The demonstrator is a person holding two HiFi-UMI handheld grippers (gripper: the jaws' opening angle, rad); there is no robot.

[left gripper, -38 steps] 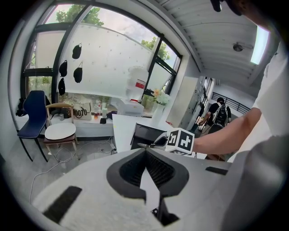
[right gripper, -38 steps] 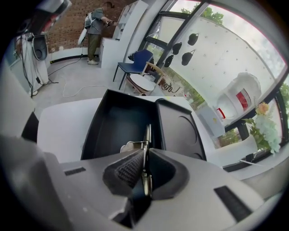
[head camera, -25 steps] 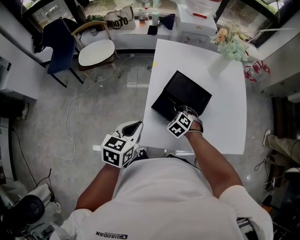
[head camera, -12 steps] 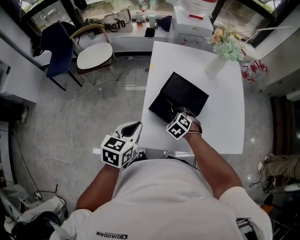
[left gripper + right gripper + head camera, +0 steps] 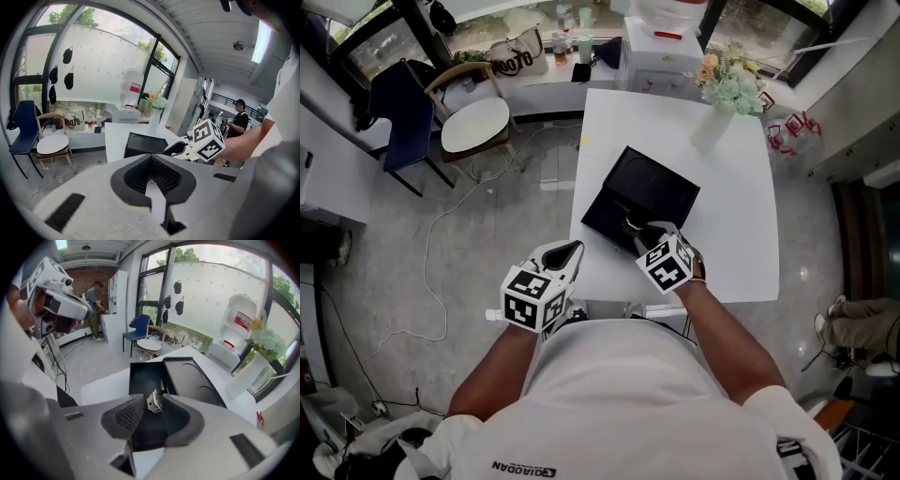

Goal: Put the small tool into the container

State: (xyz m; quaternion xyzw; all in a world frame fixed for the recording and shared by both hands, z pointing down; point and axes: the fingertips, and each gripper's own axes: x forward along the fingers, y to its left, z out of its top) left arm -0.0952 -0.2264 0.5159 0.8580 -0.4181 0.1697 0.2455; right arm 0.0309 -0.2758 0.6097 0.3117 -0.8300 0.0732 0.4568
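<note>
1. Lower left of the head view: left gripper [image 5: 567, 255] is held off the table's [image 5: 727, 216] near edge, well apart from the work. Its jaws are pressed together with nothing in them.
2. Centre: the black container [image 5: 652, 187] lies open on the white table, a deep tray half beside a lid half.
3. Centre of the right gripper view: the small tool [image 5: 153, 401], a pale metal piece, lies on the floor of the tray half, near the wall it shares with the lid.
4. Just right of centre: right gripper [image 5: 152, 406] hangs over the tray. Its jaws have just been opening and are spread wide. The tool shows in the gap between them, but the pads do not press on it.
5. Progress, as a judgement: the tool looks released inside the container, so the placing seems done. What is left is clearing the right gripper away. The lid is still open, though the task does not ask for it shut.
6. Writing, left to right:
   - the tote bag [image 5: 75, 122] by the window reads roughly "MOOTO", not certain;
   - the shirt print [image 5: 525, 466] at the bottom edge is upside down and looks like "GIORDANO";
   - the red label [image 5: 667, 35] on the white box at top is unreadable.
</note>
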